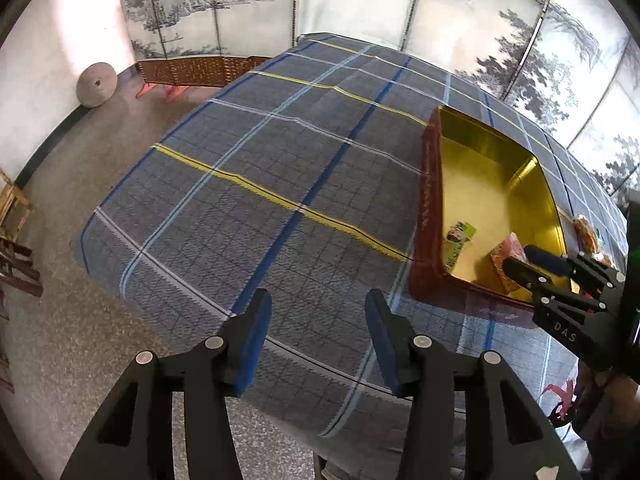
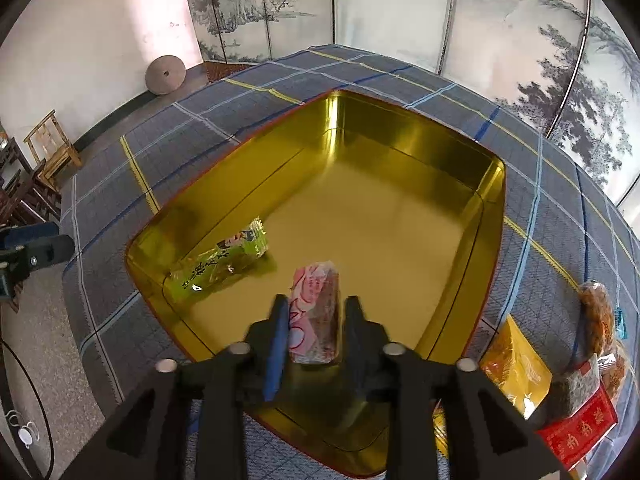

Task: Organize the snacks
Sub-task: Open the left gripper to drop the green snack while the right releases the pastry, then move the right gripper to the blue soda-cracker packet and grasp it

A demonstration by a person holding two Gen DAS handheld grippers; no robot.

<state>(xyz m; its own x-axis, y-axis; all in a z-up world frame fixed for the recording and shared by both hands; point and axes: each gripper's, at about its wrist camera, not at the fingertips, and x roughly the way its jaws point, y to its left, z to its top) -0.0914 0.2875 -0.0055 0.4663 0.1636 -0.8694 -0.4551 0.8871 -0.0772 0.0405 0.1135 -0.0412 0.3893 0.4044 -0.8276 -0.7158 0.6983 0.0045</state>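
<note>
Left claw [image 1: 318,320] hangs partly open over the plaid-covered worktop [image 1: 280,152], nothing between its blue pads and nothing touched. To its right sits the gold-lined tin [image 2: 400,152] with red outer walls, holding a green snack packet [image 2: 218,266] near its left wall. Right claw [image 2: 316,320] reaches down into the tin, its jaws parted around a pink-wrapped snack [image 2: 316,312] that stands on the tin floor; the left pad lies against the wrapper, while a narrow gap shows at the right finger, so no grip is evident. Further right, outside the tin, more snack packets [image 2: 516,368] lie on the cloth.
</note>
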